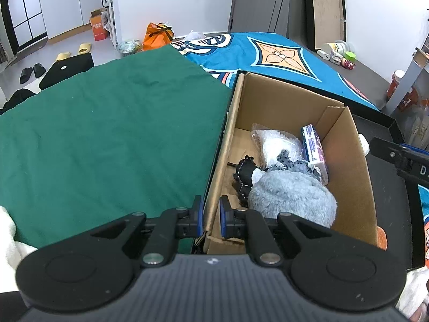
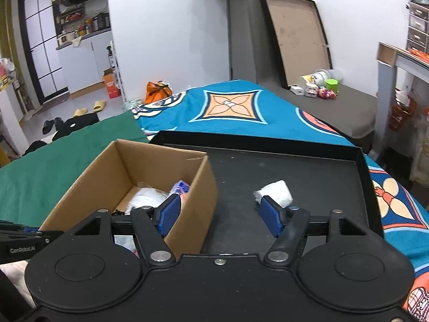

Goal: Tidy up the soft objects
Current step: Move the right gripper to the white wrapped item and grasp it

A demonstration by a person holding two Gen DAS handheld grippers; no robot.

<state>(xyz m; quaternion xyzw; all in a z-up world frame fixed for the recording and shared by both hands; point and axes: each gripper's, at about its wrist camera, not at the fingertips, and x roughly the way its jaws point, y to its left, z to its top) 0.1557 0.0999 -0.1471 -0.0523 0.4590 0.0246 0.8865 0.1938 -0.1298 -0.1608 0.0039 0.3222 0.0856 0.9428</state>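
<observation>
One bed fills both views, carrying two covers: a green blanket [image 1: 107, 134] on the left side and a teal patterned blanket [image 2: 228, 107] on the right. One black tray [image 2: 295, 171] lies on the teal blanket, and one open cardboard box [image 1: 346, 161] stands on the tray's left portion, its left wall just beside the green blanket's edge.

Four soft things lie in the box. Largest is one grey fluffy plush [image 1: 289, 193], bunched in the near half. One clear plastic bag [image 1: 276, 142] with white contents lies beyond it, toward the far wall. One black studded piece [image 1: 245, 179] rests against the plush's left side. One purple-and-white packet [image 1: 315, 150] leans along the right wall. One white wrapped bundle [image 2: 276, 193] sits apart from the rest, outside the box on the bare tray floor to its right.

Two sets of tongs are in view. The left tongs [image 1: 210, 218] straddle the box's near-left wall, one blue pad outside it and one inside, the gap narrow; I cannot tell whether the pads actually press the cardboard. The right tongs [image 2: 219, 214] are spread wide and hold nothing; the left fingertip [image 2: 169, 214] hovers over the box's right wall, while the right fingertip [image 2: 272, 214] is just in front of the white bundle, contact unclear.
</observation>
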